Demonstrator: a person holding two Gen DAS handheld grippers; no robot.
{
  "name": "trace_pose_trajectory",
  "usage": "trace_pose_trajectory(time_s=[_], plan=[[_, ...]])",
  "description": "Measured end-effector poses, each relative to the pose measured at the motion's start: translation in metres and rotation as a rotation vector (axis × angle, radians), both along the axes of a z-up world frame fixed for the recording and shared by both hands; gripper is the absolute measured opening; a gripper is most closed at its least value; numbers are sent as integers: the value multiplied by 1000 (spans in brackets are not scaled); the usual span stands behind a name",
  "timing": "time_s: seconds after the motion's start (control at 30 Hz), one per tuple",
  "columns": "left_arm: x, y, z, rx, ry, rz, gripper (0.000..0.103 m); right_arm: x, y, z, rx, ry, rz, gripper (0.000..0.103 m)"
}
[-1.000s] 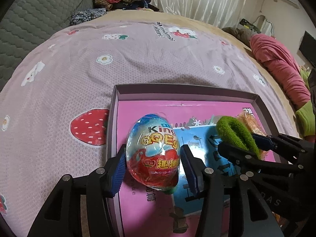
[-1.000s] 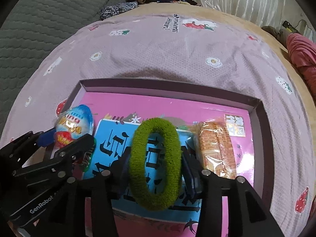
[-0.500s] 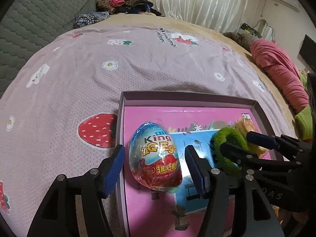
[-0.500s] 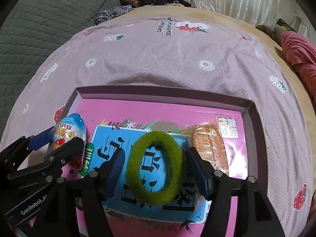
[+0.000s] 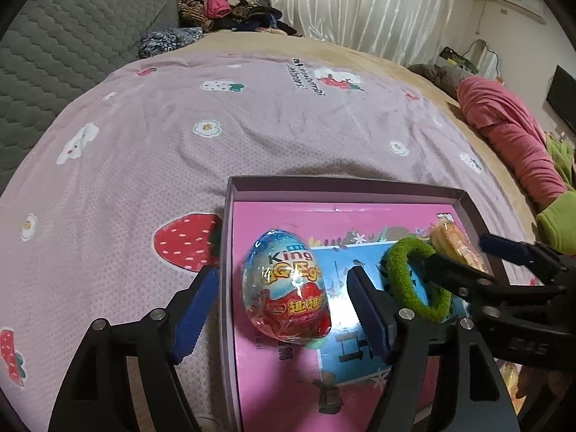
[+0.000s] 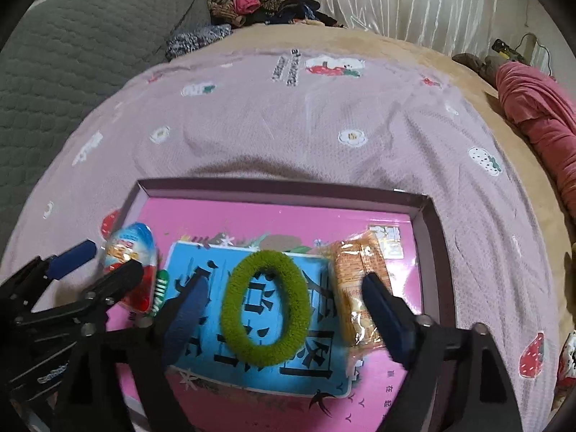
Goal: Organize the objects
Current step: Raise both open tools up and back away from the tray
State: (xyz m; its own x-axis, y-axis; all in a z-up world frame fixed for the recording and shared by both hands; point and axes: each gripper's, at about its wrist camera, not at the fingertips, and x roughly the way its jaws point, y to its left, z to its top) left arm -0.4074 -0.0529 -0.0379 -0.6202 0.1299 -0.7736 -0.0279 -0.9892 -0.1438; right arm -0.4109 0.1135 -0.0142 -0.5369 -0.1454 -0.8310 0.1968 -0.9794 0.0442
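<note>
A pink strawberry-print bedspread (image 5: 151,151) carries a shallow purple box lid (image 6: 280,185) with a pink and blue printed floor, which seems to serve as the collecting tray. Three things lie in a row inside it, probably set down there to group them. The foil-wrapped chocolate egg (image 5: 286,288) rests by the tray's left wall, lying free between the pads of the left gripper (image 5: 280,309), whose jaws are opening and touch nothing. The wrapped biscuit packet (image 6: 360,288) lies near the right wall. The green fuzzy hair tie (image 6: 265,309) lies flat mid-tray, loose between the opening, wide-spread jaws of the right gripper (image 6: 284,318).
</note>
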Motion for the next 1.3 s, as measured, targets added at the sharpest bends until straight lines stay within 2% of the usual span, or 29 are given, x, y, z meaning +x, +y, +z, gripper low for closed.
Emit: trace_pose_trajectory(time_s=[0.27,0.4,0.53,0.77,0.9,1.13,1.3], plan=[[8,3,10,-29,-6,2,76,18,-1,26,17,36,20,94],[20,7,22,-60,34,5,78,30,2,39,18,50,24,95],[35,3,31,-37,50,17,83,46,9,54,1,69,23,95],[65,3,43,-49,35,24,83,76,21,74,-25,88,38,95],[82,-5,49,-16,17,16,84,91,28,82,-34,112,38,96],[110,-15,66,-32,35,50,84,111,37,97,-65,119,26,96],[129,-11,85,-46,46,34,84,126,34,113,-55,144,41,96]])
